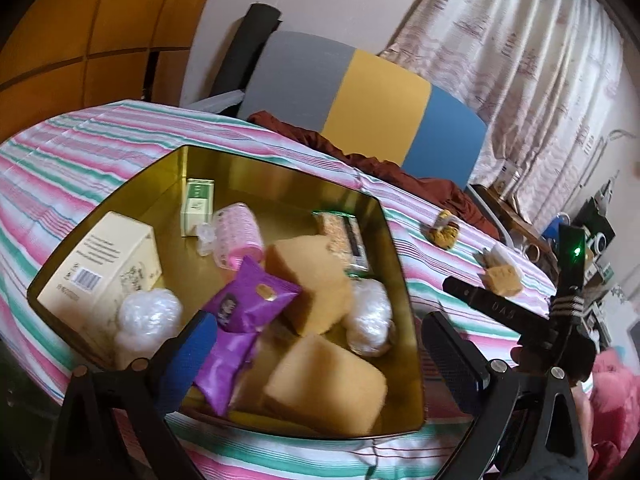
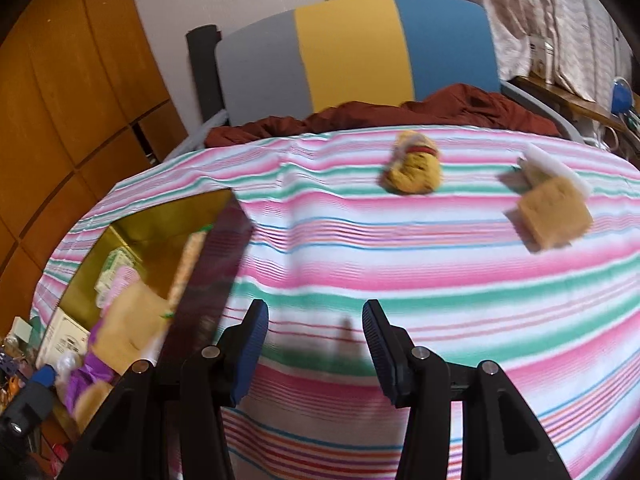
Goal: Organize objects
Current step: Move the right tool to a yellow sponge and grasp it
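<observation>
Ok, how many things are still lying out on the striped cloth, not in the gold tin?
2: a yellow bundle toward the far edge, and a tan square packet to its right. Others may lie out of frame.

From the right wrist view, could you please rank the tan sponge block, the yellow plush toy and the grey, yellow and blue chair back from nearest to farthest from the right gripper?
From the open right gripper:
1. Tan sponge block, on the striped cloth, ahead to the right.
2. Yellow plush toy, further along the cloth, nearer centre; close to the sponge's range, but slightly beyond.
3. Grey, yellow and blue chair back, behind the table.
</observation>
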A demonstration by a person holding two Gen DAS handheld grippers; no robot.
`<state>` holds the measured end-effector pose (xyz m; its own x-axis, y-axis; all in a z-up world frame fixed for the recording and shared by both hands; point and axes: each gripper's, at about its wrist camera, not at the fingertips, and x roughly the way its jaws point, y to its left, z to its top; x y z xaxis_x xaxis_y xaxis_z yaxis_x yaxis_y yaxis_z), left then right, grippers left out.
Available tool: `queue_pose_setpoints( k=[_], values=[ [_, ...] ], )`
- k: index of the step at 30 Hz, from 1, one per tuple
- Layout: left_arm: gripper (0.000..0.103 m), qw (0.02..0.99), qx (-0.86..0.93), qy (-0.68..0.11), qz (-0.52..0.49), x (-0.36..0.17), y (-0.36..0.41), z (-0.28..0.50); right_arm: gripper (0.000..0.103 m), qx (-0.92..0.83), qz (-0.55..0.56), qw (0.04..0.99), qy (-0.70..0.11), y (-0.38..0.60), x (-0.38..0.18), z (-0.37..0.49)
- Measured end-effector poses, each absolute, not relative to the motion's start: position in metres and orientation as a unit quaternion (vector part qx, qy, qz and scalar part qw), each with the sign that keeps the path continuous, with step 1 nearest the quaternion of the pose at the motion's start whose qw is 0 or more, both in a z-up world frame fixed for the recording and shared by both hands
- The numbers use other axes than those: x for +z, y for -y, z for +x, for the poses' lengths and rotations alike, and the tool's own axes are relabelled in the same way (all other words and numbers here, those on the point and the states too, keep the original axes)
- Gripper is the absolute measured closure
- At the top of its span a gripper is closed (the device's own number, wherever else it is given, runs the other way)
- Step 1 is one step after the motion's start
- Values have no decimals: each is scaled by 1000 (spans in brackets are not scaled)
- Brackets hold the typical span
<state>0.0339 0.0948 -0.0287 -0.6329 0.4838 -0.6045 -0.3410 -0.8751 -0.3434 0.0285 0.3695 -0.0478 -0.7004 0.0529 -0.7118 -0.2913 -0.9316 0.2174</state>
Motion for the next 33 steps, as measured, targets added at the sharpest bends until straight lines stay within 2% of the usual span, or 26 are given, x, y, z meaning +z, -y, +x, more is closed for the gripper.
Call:
queue_pose_setpoints(
  k=[6,9,13,15,17,19,27,31,33],
  values=[
    [0,254,892,71,-366,-27,-119,45,54,898,-382,136,-171,-404,-65,53],
    [0,266,889,60,-367,-26,-129,49,48,891,-382,178,-166,-425,-68,64],
    [0,281,885,43,-369,-23,-148,54,47,886,-377,222,-151,-460,-63,68],
    [0,287,883,33,-368,-22,-157,57,41,888,-370,232,-140,-477,-56,65],
    [0,294,882,22,-367,-21,-165,60,30,895,-357,236,-127,-495,-46,60],
    [0,299,880,13,-368,-20,-173,63,25,900,-350,236,-107,-508,-38,50],
    [0,306,875,-7,-375,-21,-193,66,25,889,-380,256,-31,-539,-50,12],
    [0,308,872,-17,-380,-24,-201,67,25,882,-395,255,-25,-545,-69,7],
    [0,310,870,-19,-383,-25,-204,66,33,879,-403,254,-32,-549,-75,6]
  ],
)
